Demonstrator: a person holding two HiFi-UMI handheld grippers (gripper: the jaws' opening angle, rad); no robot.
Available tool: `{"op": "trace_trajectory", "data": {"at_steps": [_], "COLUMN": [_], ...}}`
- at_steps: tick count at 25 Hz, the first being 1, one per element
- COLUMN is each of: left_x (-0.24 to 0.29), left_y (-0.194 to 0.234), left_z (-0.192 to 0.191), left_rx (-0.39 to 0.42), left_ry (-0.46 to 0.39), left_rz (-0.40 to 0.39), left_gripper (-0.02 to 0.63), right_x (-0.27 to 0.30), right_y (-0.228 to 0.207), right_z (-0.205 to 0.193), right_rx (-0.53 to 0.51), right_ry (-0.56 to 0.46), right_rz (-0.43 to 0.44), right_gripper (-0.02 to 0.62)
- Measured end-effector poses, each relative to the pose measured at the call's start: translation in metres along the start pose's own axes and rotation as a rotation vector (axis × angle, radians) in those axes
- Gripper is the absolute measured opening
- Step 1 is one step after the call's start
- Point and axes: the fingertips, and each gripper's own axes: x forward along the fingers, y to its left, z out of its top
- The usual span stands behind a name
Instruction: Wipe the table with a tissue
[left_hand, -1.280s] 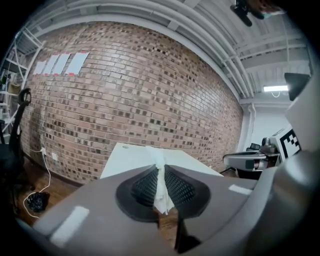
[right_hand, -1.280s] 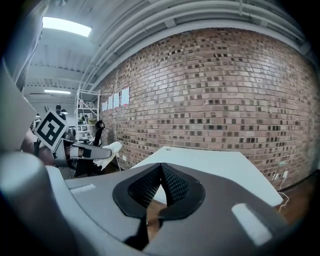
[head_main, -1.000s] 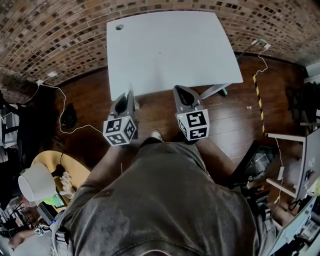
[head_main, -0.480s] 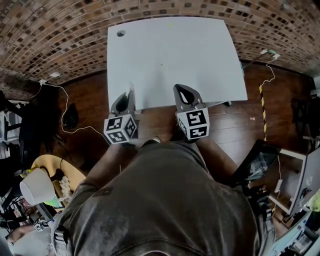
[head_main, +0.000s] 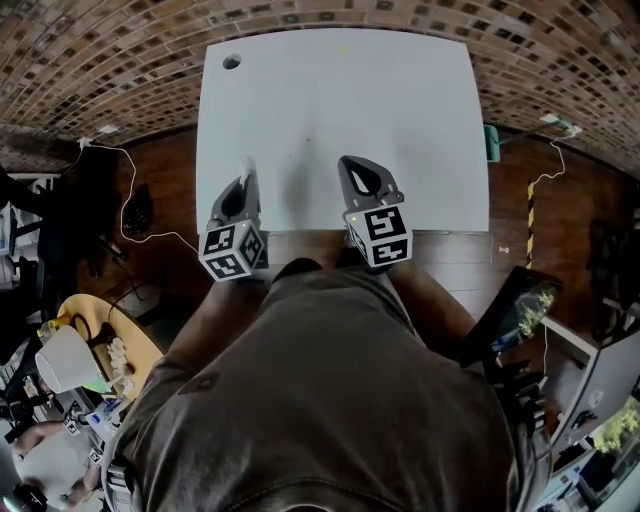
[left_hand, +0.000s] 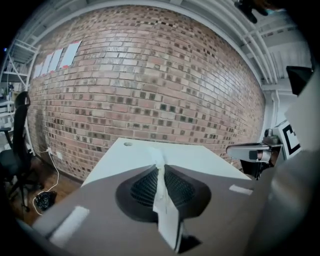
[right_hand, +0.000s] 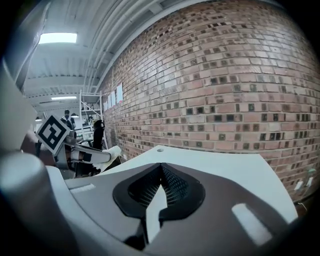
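Two side by side over the table edge: left tool pinching tissue, right tool clenched empty

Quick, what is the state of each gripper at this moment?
Left gripper: shut on a white tissue.
Right gripper: shut, with nothing between its jaws.

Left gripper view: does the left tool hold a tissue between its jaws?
Yes, a white tissue is pinched between the shut jaws of the left tool.
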Motion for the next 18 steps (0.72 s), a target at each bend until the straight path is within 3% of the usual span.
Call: {"op": "trace_trajectory", "data": {"at_steps": [6, 18], "left_x": [0.026, 0.053], "left_y": [-0.022, 0.008], "left_z": [-0.008, -0.042], "left_rx": [-0.006, -0.033], "left_ry": [0.049, 0.155], "left_rz": [0.046, 0.06], "left_gripper": [0.029, 0.029], "right_x": [0.008, 0.021], "right_y": [-0.035, -0.041], "right_z": [-0.017, -0.049], "right_rx": [0.025, 0.05], "right_ry": [0.044, 0.148], "right_rz": [0.05, 0.022], "right_gripper": [0.014, 0.014]}}
